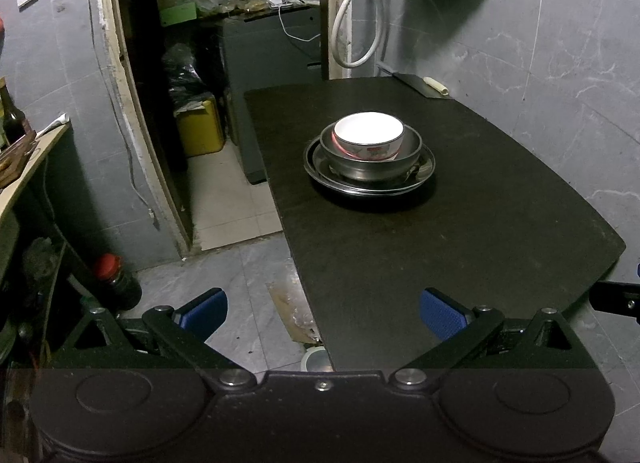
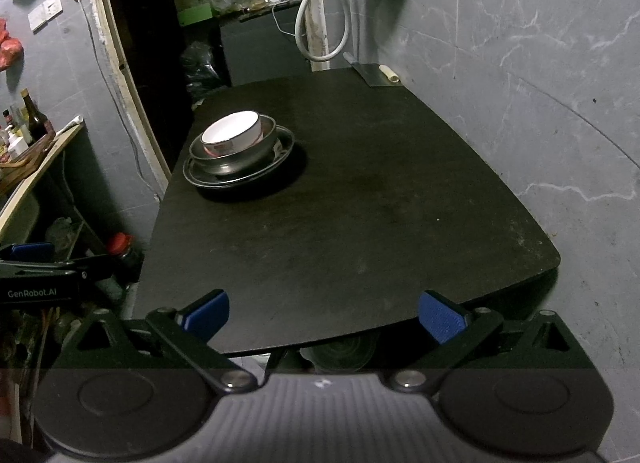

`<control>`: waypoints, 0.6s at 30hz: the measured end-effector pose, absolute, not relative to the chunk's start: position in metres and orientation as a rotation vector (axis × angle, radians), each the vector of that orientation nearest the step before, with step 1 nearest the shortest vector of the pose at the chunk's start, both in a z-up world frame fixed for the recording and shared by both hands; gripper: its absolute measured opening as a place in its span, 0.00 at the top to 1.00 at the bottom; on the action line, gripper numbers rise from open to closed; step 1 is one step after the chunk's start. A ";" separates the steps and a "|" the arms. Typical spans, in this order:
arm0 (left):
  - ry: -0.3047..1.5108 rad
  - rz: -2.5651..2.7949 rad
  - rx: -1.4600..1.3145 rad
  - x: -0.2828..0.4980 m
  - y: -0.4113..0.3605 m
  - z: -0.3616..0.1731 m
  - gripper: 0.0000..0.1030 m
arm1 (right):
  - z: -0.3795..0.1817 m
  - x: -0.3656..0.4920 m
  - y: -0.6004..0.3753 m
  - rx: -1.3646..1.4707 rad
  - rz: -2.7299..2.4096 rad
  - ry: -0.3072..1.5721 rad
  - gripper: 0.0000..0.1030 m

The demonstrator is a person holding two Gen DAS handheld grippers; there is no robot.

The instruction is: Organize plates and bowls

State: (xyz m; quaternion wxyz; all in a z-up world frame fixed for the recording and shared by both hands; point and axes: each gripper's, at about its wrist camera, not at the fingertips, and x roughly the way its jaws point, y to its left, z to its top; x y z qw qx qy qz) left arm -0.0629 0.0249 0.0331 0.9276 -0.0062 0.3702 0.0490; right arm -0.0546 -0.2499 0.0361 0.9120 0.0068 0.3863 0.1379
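A white bowl (image 1: 369,134) sits inside a steel bowl (image 1: 372,161), which rests on stacked steel plates (image 1: 320,167) on the black table (image 1: 460,243). The same stack shows in the right wrist view: white bowl (image 2: 232,134), steel bowl (image 2: 240,161), plates (image 2: 200,175). My left gripper (image 1: 323,313) is open and empty at the table's near left edge, well short of the stack. My right gripper (image 2: 324,313) is open and empty at the table's near edge (image 2: 360,327). The left gripper's side also shows in the right wrist view (image 2: 32,259).
A cleaver (image 1: 424,85) lies at the table's far right corner by the marble wall. A white hose (image 1: 348,23) hangs behind. Left of the table: a doorway, a yellow canister (image 1: 200,127), a red-capped bottle (image 1: 116,279), and a shelf with bottles (image 2: 24,131).
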 end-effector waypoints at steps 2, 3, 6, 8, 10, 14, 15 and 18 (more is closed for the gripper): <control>0.760 0.098 -0.012 -0.063 0.026 0.034 0.01 | 0.036 -0.054 -0.249 0.015 0.283 0.798 0.00; 0.761 0.097 -0.011 -0.063 0.026 0.034 0.01 | 0.036 -0.053 -0.249 0.015 0.282 0.799 0.00; 0.763 0.093 -0.011 -0.061 0.028 0.034 0.01 | 0.036 -0.053 -0.249 0.016 0.279 0.802 0.00; 0.763 0.093 -0.011 -0.061 0.028 0.035 0.01 | 0.036 -0.052 -0.249 0.016 0.280 0.801 0.00; 0.763 0.092 -0.011 -0.061 0.029 0.034 0.01 | 0.036 -0.052 -0.249 0.016 0.279 0.802 0.00; 0.763 0.093 -0.011 -0.060 0.028 0.035 0.01 | 0.036 -0.052 -0.249 0.016 0.278 0.802 0.00; 0.763 0.093 -0.011 -0.060 0.028 0.035 0.01 | 0.036 -0.052 -0.249 0.016 0.278 0.802 0.00; 0.763 0.093 -0.011 -0.060 0.028 0.035 0.01 | 0.036 -0.052 -0.249 0.016 0.279 0.801 0.00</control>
